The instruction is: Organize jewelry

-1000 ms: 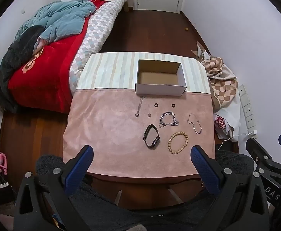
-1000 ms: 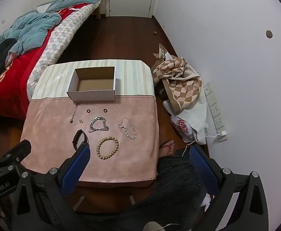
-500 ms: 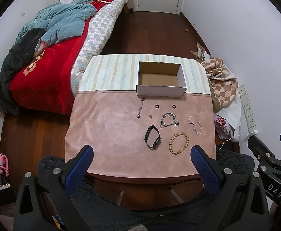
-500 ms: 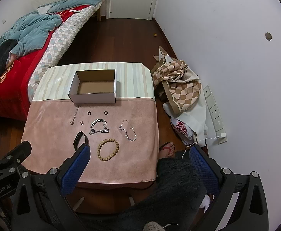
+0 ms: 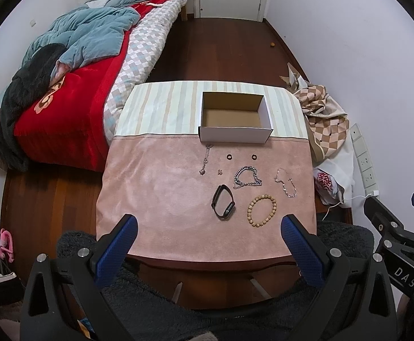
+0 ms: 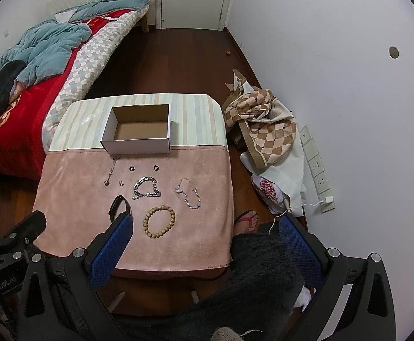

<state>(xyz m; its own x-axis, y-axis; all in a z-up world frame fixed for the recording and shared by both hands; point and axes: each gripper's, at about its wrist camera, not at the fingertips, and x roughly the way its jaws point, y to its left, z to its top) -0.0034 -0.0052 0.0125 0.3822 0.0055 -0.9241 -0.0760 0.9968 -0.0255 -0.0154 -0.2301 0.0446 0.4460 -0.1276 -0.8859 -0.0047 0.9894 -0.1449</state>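
Note:
An open white cardboard box (image 5: 235, 122) (image 6: 138, 132) stands empty at the far side of the table. In front of it on the pink cloth (image 5: 156, 193) lie a black wristband (image 5: 223, 205) (image 6: 119, 203), a wooden bead bracelet (image 5: 261, 210) (image 6: 159, 221), a thick silver chain (image 5: 247, 176) (image 6: 146, 187), a thin silver chain (image 5: 286, 182) (image 6: 188, 193), a pendant chain (image 5: 205, 160), a small charm (image 5: 219, 172) and two dark rings (image 5: 229, 157) (image 5: 253, 157). My left gripper (image 5: 207, 227) and right gripper (image 6: 204, 226) are open, empty, held high above the table's near edge.
A bed (image 5: 65, 85) with red and blue bedding stands left of the table. A checked cloth bag (image 6: 263, 125) and a plastic bag (image 6: 269, 193) lie on the floor to the right by the white wall. A foot in a red sandal (image 6: 248, 218) is beside the table.
Both grippers have risen and tilted slightly; the table and jewelry sit a little lower in both views. Nothing on the table has moved.

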